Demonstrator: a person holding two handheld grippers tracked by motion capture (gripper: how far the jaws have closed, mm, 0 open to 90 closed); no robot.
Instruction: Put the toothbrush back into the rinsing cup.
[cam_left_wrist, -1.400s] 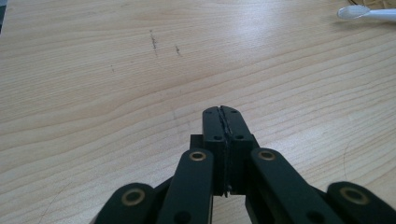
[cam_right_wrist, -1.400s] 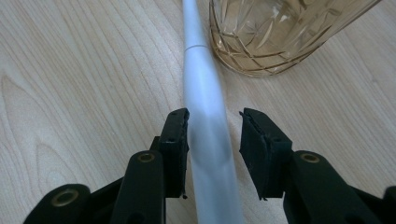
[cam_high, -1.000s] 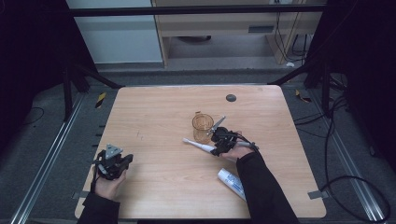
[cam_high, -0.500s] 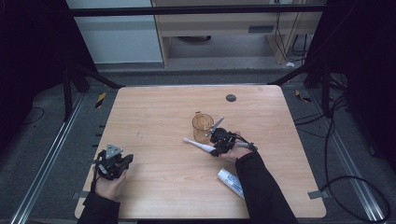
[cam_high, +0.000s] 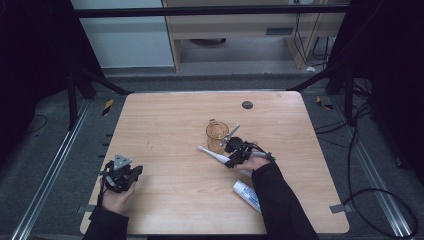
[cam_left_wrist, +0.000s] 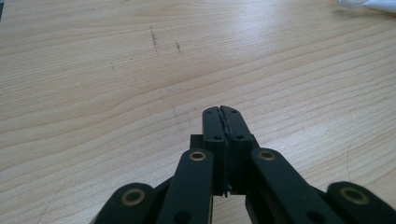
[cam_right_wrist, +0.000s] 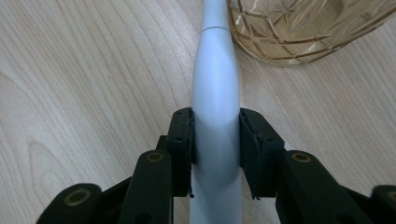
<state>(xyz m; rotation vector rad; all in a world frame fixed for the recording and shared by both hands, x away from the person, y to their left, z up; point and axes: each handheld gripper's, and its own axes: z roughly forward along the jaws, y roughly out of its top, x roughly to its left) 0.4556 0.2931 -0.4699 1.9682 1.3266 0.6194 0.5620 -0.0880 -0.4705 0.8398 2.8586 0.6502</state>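
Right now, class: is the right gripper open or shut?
Shut on the electric toothbrush: the right gripper has both jaws pressed against its white handle.

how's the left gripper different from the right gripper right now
The left gripper has its jaws pressed together on nothing, while the right gripper has its jaws clamped on the white toothbrush. The left gripper sits near the table's front left corner, away from the things; the right gripper is mid-table beside the amber glass cup. Both are black, hand-held and low over the wood.
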